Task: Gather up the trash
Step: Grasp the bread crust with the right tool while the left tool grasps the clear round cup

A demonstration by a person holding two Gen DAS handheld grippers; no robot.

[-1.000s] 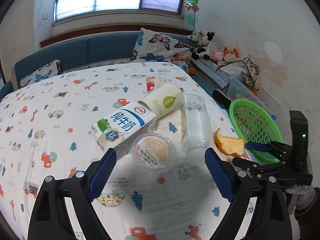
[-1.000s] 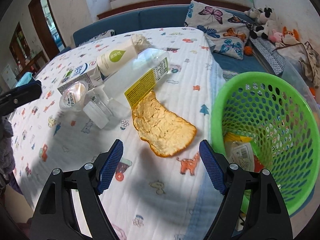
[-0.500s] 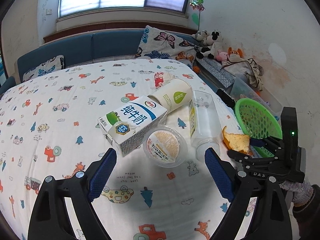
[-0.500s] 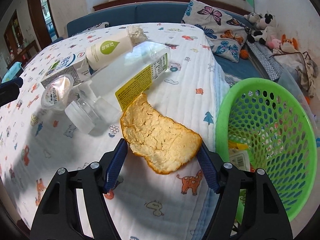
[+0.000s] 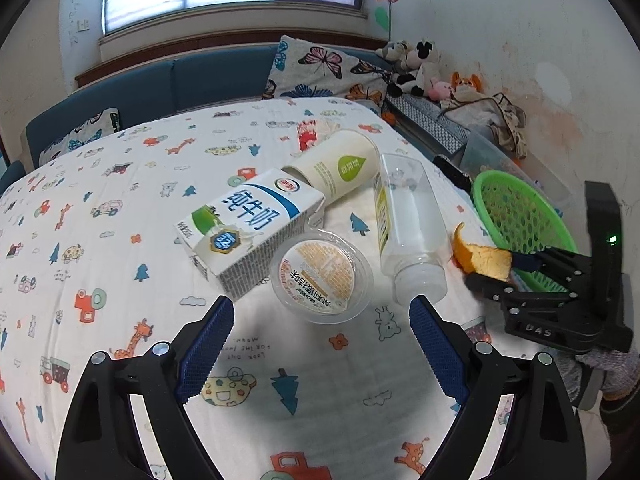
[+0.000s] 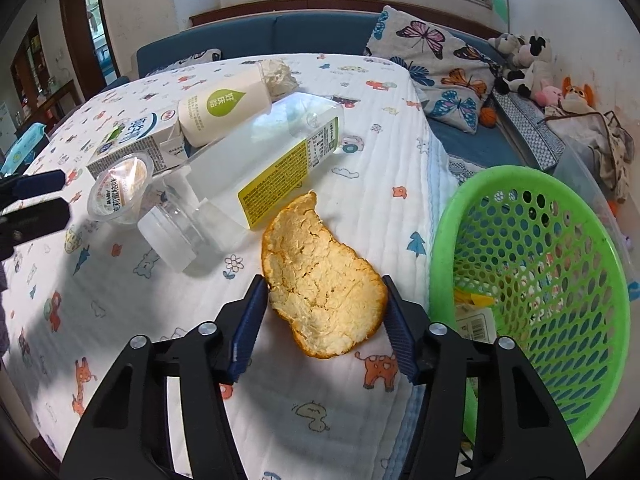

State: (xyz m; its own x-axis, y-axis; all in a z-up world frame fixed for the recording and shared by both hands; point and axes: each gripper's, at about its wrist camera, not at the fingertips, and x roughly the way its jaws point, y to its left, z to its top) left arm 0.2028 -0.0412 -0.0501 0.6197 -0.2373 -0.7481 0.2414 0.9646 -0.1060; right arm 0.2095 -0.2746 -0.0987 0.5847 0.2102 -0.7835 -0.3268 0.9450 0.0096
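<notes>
My right gripper (image 6: pixel 325 322) has closed on the orange peel (image 6: pixel 320 280), pith side up, at the table's right edge; the peel also shows in the left wrist view (image 5: pixel 480 258). The green mesh basket (image 6: pixel 600 380) stands just to the right, with wrappers inside. My left gripper (image 5: pixel 322 350) is open and empty, just short of a round clear plastic cup (image 5: pixel 322 276). Beyond it lie a milk carton (image 5: pixel 250 228), a cream paper cup (image 5: pixel 336 170) and a clear plastic bottle (image 5: pixel 408 220), all on their sides.
The table wears a white cartoon-print cloth (image 5: pixel 120 200). A blue sofa (image 5: pixel 180 80) with butterfly cushions runs behind it. Plush toys (image 5: pixel 420 64) and a clear bin (image 5: pixel 500 160) sit along the right wall.
My right gripper moved forward around the orange peel and closed on it. My left gripper drew back a little from the trash pile and stayed open.
</notes>
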